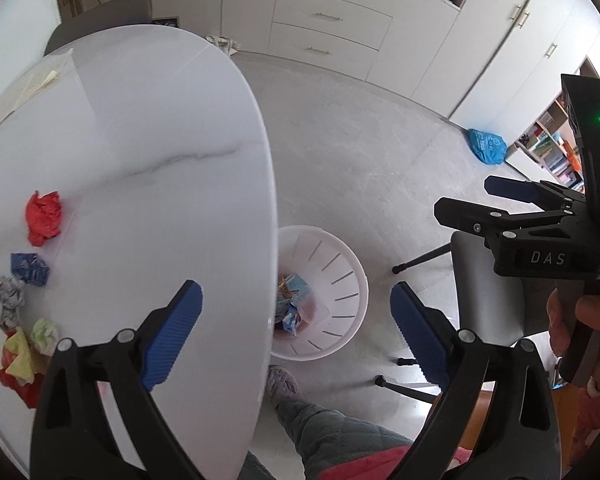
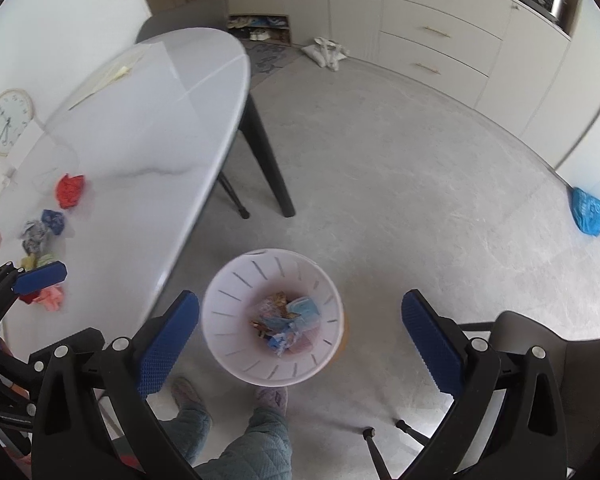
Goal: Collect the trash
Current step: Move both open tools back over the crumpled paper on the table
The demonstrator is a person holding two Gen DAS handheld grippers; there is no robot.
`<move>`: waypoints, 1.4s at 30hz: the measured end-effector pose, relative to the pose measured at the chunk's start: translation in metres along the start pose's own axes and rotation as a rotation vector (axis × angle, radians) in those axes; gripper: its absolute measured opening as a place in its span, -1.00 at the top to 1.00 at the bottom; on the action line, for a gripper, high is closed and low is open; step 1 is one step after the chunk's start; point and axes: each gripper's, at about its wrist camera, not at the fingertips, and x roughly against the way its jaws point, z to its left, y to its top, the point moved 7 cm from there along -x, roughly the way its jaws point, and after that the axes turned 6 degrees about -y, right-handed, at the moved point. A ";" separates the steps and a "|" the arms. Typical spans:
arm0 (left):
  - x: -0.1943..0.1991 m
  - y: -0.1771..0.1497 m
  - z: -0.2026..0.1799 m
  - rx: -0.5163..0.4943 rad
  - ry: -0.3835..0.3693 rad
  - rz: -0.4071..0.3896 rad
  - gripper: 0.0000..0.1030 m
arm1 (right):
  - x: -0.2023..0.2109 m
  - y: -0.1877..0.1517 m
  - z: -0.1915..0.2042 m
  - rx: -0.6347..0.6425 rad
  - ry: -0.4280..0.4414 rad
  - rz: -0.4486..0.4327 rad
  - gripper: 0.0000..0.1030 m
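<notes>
Crumpled paper lies on the white marble table (image 1: 160, 120): a red ball (image 1: 44, 218), a blue one (image 1: 30, 268), a grey one (image 1: 4, 300), and green (image 1: 46, 334) and yellow (image 1: 18, 354) pieces. A white bin (image 2: 228, 292) stands on the floor by the table edge, with wrappers (image 2: 288, 320) in its bottom. My right gripper (image 2: 300, 312) hangs open and empty above the bin. My left gripper (image 1: 296, 320) is open and empty over the table edge, with the bin (image 1: 340, 280) showing between its fingers. The right gripper (image 1: 472, 200) also shows at the right.
A grey chair (image 1: 484, 300) stands right of the bin. The person's legs and slippers (image 2: 270, 396) are just before it. A black table leg (image 2: 268, 160), a blue bag (image 2: 588, 212) on the floor, cabinets (image 2: 440, 32) behind, and a clock (image 2: 9, 120) on the table.
</notes>
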 end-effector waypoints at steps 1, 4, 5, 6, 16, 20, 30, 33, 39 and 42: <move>0.008 -0.002 0.007 0.013 0.012 -0.011 -0.77 | 0.002 0.003 0.010 0.016 0.014 -0.006 -0.95; 0.034 -0.009 0.037 0.065 0.062 -0.047 -0.78 | 0.009 0.011 0.042 0.074 0.052 -0.022 -0.95; 0.042 -0.012 0.046 0.082 0.078 -0.058 -0.79 | 0.011 0.013 0.053 0.092 0.065 -0.028 -0.95; 0.051 -0.017 0.058 0.103 0.099 -0.069 -0.80 | 0.013 0.016 0.067 0.114 0.082 -0.035 -0.95; 0.114 -0.071 0.164 0.305 0.254 -0.120 -0.81 | 0.015 0.009 0.198 0.334 0.249 -0.023 -0.95; 0.136 -0.093 0.193 0.359 0.296 -0.130 -0.81 | 0.010 -0.007 0.248 0.429 0.318 0.001 -0.95; 0.153 -0.115 0.220 0.408 0.318 -0.145 -0.81 | -0.031 -0.049 0.334 0.629 0.367 0.073 -0.95; 0.151 -0.113 0.220 0.390 0.318 -0.146 -0.81 | -0.041 -0.056 0.345 0.671 0.354 0.077 -0.76; 0.141 -0.102 0.218 0.352 0.309 -0.146 -0.81 | -0.050 -0.054 0.350 0.679 0.337 0.078 -0.14; 0.131 -0.095 0.219 0.324 0.303 -0.137 -0.80 | -0.051 -0.051 0.348 0.675 0.336 0.078 0.20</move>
